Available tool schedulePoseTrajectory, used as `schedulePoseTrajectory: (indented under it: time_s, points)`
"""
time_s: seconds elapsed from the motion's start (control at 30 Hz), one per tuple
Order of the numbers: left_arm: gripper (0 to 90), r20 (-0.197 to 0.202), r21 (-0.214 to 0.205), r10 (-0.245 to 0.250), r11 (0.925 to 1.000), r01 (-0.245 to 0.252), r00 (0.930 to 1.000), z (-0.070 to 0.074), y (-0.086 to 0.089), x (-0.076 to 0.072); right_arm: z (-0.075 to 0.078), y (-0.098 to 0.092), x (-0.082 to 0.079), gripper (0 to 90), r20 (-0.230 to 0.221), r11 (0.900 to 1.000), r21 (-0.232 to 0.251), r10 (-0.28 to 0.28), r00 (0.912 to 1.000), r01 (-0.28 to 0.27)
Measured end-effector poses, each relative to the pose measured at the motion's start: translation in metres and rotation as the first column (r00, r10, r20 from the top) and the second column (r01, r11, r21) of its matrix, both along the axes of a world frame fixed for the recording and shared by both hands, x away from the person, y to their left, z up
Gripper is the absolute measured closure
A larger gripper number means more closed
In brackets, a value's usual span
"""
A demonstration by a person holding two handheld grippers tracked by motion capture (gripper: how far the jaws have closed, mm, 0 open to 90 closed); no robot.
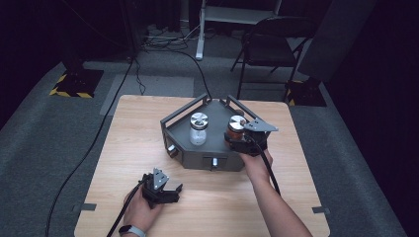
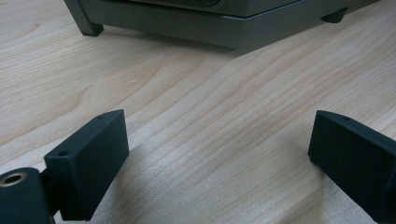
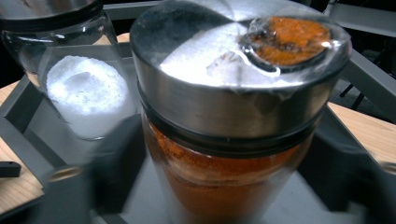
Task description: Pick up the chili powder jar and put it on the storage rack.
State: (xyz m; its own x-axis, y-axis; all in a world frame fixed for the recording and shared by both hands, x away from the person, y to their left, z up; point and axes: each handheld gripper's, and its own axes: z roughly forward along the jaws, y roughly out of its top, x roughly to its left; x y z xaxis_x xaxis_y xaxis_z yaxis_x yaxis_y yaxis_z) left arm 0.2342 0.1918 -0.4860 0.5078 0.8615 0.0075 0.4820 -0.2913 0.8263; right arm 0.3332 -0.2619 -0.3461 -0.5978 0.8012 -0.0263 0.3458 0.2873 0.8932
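Up close, the right gripper (image 1: 242, 139) has its jaws spread on either side of the orange spice jar (image 3: 233, 130), not pressing it; the jar stands in the grey tray (image 1: 178, 133) beside a white-filled jar (image 1: 198, 129). Left gripper (image 1: 163, 192) rests wide open on the table (image 2: 196, 121).

Tray rails (image 1: 174, 117) around jars; bare table (image 1: 217, 197) front

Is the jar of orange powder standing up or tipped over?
Upright: the orange spice jar stands in the grey tray, steel lid on top.
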Motion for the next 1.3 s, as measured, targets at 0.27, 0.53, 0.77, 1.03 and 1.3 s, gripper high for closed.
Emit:
schedulePoseTrajectory:
  time_s: [0.27,0.53,0.77,1.03,1.3]
  points:
    - [5.0,0.0,0.002,-0.001,1.0,0.001,1.0,0.0,0.0,0.0,0.002,-0.019,-0.024,5.4,0.042,0.9998,0.018,0.011,0.999,-0.012]
    - [4.9,-0.001,0.002,0.0,1.0,0.0,1.0,0.0,0.0,0.0,-0.005,-0.055,-0.057,5.3,0.029,0.9978,0.032,0.058,0.9979,-0.059]
    - [4.9,0.0,0.001,0.005,1.0,-0.005,1.0,0.0,-0.001,0.0,-0.024,-0.075,-0.075,5.5,-0.006,0.9974,0.01,0.072,0.9974,-0.072]
    - [4.9,0.0,0.001,0.005,1.0,-0.005,1.0,0.0,-0.001,0.0,-0.067,-0.081,-0.082,5.3,-0.051,0.9976,-0.052,0.042,0.9978,-0.045]
    - [4.9,0.0,0.001,0.005,1.0,-0.005,1.0,0.0,-0.001,0.0,-0.086,-0.092,-0.077,4.8,-0.111,0.9927,-0.12,-0.03,0.9934,0.017]
